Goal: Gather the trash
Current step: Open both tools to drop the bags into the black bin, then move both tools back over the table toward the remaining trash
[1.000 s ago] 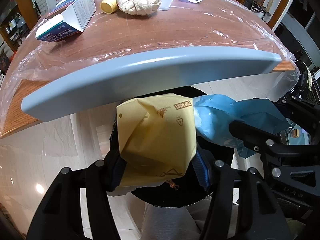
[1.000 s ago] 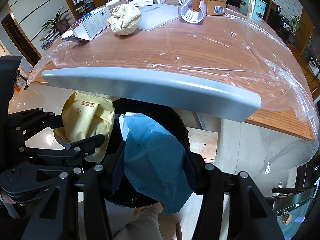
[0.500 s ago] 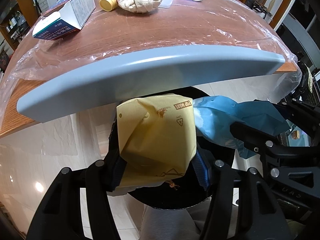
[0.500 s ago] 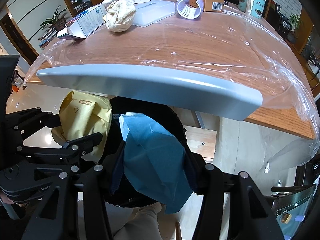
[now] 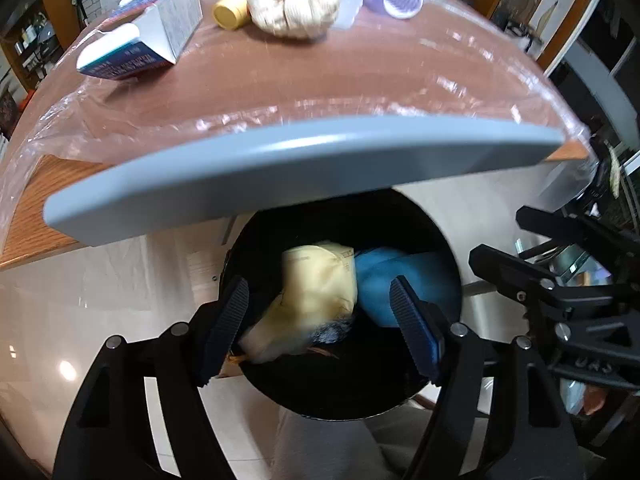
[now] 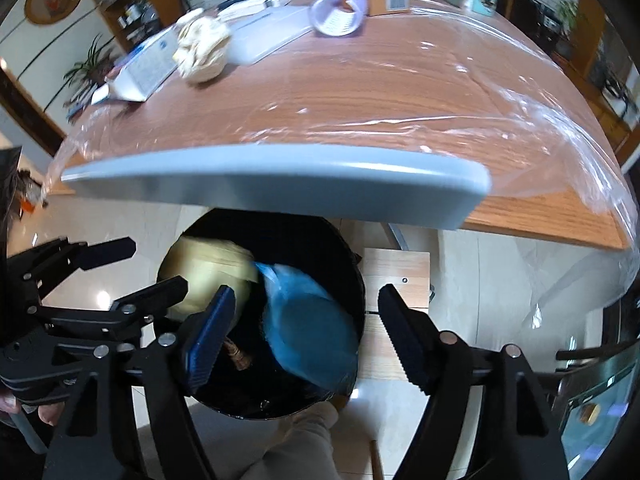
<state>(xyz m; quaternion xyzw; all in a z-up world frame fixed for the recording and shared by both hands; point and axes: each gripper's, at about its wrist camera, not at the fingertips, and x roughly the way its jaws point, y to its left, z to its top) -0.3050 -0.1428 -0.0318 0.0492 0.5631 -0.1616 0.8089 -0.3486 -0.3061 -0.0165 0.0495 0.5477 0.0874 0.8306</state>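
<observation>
Both bags, yellow paper bag [image 5: 320, 300] and blue bag [image 6: 308, 320], have dropped from your opening left gripper [image 5: 320, 328] and right gripper [image 6: 304, 332] into the black bin [image 5: 420, 216]; next trash, the crumpled tissue wad [image 5: 296, 0], lies ahead across the table's far edge [image 5: 480, 12], nearer your left hand.

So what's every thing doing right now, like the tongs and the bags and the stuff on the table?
Left tongs: opening, gripping nothing.
Right tongs: opening, gripping nothing.
Yellow bag: loose, blurred, inside the bin.
Blue bag: loose, blurred, inside the bin.
Bin: open-topped, on the floor by the table.
Carton: lying on its side, flap open.
Wad: crumpled, on the table.
Table: covered with clear plastic.
</observation>
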